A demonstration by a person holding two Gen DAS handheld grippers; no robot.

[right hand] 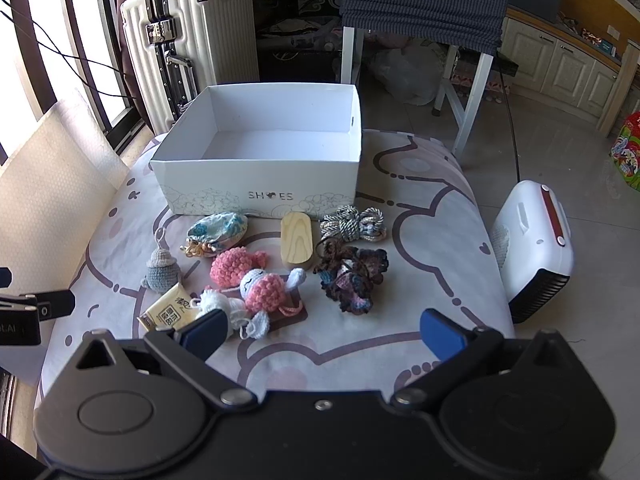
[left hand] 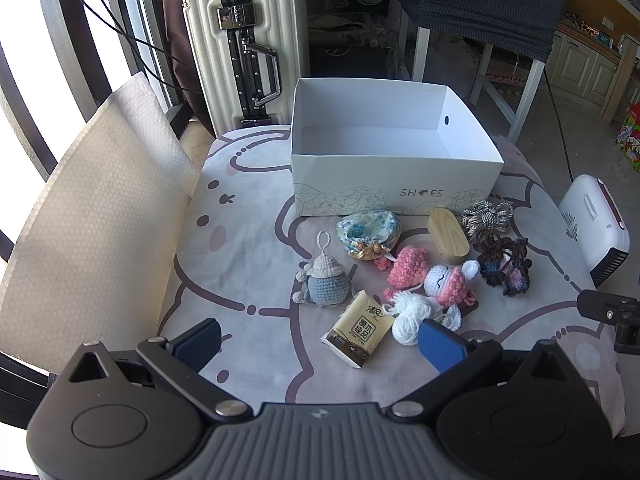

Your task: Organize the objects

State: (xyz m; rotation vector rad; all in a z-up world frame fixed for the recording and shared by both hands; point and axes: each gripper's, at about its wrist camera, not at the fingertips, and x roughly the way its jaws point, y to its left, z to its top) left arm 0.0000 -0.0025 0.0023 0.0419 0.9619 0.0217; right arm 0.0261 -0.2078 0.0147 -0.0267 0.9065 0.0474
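An empty white shoe box (left hand: 394,196) (right hand: 260,194) stands at the back of the cloth-covered table (left hand: 248,248). In front of it lie a floral pouch (left hand: 368,232) (right hand: 218,232), a wooden oval block (left hand: 448,240) (right hand: 296,244), a rope bundle (left hand: 486,216) (right hand: 352,222), a dark crochet piece (left hand: 504,266) (right hand: 352,276), pink and white crochet dolls (left hand: 436,278) (right hand: 260,284), a grey-blue crochet doll (left hand: 324,280) (right hand: 160,270) and a tissue pack (left hand: 358,330) (right hand: 168,312). My left gripper (left hand: 320,340) hangs open before the tissue pack. My right gripper (right hand: 324,332) is open, with nothing between its fingers.
A white suitcase (left hand: 244,48) (right hand: 188,36) stands behind the table. A bubble-wrap sheet (left hand: 92,216) lies at the left. A white heater (left hand: 596,224) (right hand: 532,248) sits on the floor at the right. A white-legged table with a dark cloth (right hand: 424,0) is behind.
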